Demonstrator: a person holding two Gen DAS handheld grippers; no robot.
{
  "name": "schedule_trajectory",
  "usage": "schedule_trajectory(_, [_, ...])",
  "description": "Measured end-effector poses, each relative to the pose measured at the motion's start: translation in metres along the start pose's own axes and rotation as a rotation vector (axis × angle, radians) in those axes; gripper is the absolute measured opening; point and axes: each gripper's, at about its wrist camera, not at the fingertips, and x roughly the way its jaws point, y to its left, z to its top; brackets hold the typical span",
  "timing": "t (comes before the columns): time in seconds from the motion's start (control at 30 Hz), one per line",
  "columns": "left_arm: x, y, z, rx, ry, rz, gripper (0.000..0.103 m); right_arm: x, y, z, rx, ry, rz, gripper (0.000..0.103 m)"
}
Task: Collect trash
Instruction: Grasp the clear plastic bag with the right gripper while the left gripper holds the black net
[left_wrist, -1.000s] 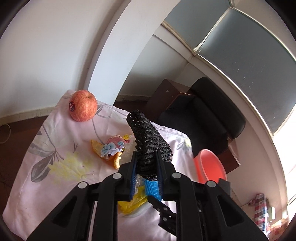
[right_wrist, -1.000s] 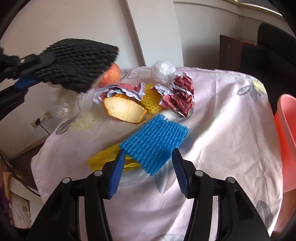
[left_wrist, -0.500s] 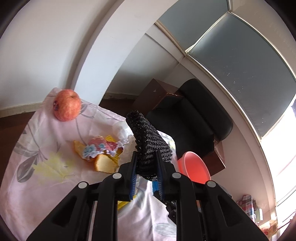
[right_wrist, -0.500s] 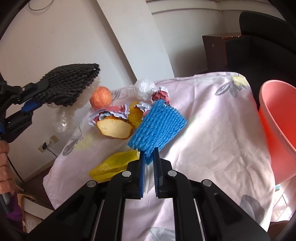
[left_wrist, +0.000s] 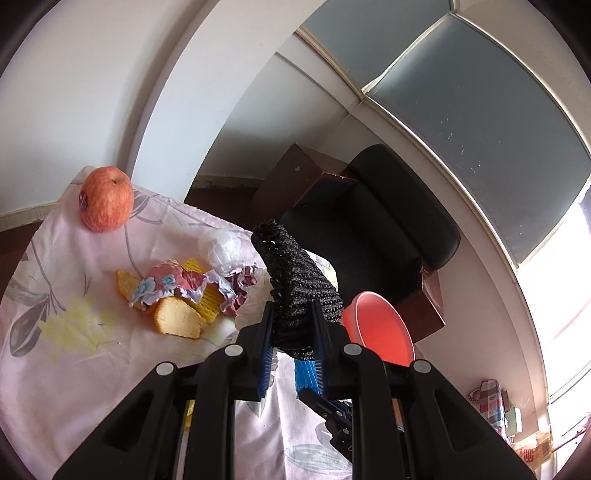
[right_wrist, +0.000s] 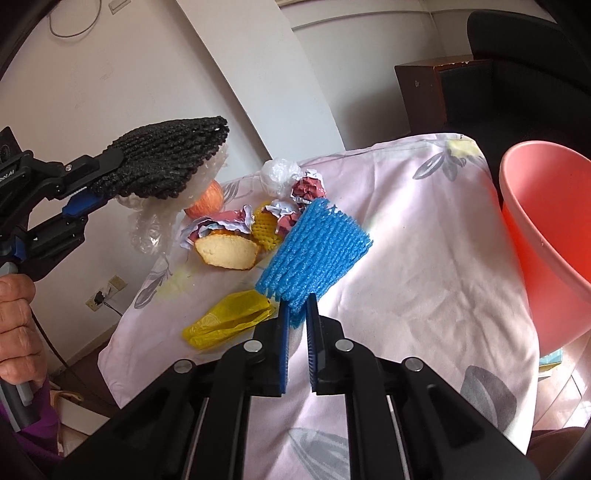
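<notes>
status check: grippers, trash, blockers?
Left gripper shut on black net. Right gripper shut on blue net. Pink tub open, nothing blocking.

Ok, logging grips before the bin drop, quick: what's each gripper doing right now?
Left gripper: shut on the black foam net.
Right gripper: shut on the blue foam net, lifted off the cloth.

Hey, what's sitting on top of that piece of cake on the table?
A crumpled pink and white wrapper lies over the cake, hiding its top. Yellow foam netting shows beside it; whatever is beneath the wrapper is hidden.
</notes>
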Motion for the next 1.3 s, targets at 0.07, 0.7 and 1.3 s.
schedule_trajectory(0.07, [0.001,-0.003,-0.001,0.004,0.003,-0.001,0.018,-0.003,0.0,-0.001,0.004,-0.009,0.026,0.009])
schedule_trajectory(0.7, [0.038,-0.018,-0.025,-0.005,0.106,-0.07,0.018,-0.009,0.04,0.009,-0.051,-0.06,0.153,0.057])
schedule_trajectory(1.3, [0.055,-0.002,-0.038,0.048,0.091,0.085,0.018,0.003,-0.02,-0.005,0.072,0.041,-0.033,0.017])
